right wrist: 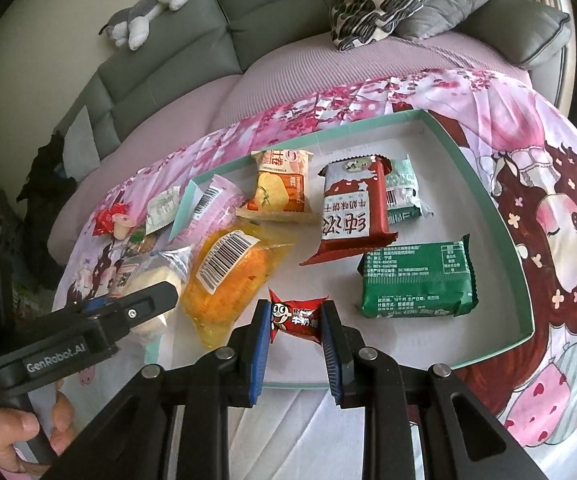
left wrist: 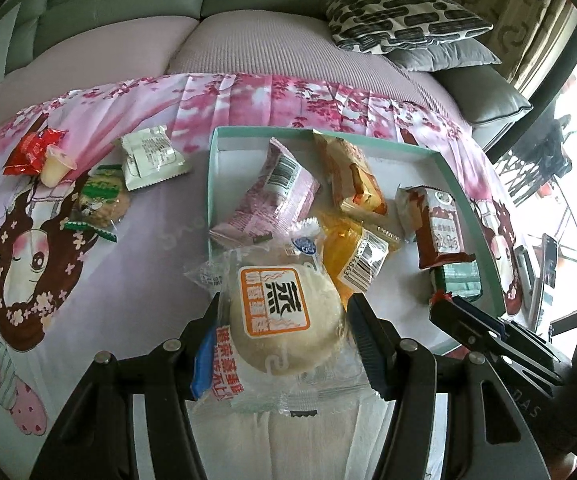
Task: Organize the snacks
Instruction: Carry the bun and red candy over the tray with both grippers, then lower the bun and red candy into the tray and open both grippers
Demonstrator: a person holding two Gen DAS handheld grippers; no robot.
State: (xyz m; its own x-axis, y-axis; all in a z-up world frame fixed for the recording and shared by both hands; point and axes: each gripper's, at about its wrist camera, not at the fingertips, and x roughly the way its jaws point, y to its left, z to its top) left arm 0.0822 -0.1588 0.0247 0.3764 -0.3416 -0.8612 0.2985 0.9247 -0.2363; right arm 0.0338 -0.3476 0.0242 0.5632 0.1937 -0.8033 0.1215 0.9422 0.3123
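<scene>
My left gripper [left wrist: 282,320] clamps a clear-wrapped steamed bun [left wrist: 284,320] between its pads, over the near-left edge of the teal tray [left wrist: 454,178]. My right gripper [right wrist: 294,318] pinches a small red candy [right wrist: 298,316] above the tray's near floor, beside the green packet [right wrist: 418,280]. Both point steeply down. A hand [right wrist: 20,436] grips the left handle.

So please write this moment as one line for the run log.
left gripper: shut on round bun pack | right gripper: shut on small red candy | both over tray | four snacks outside
</scene>
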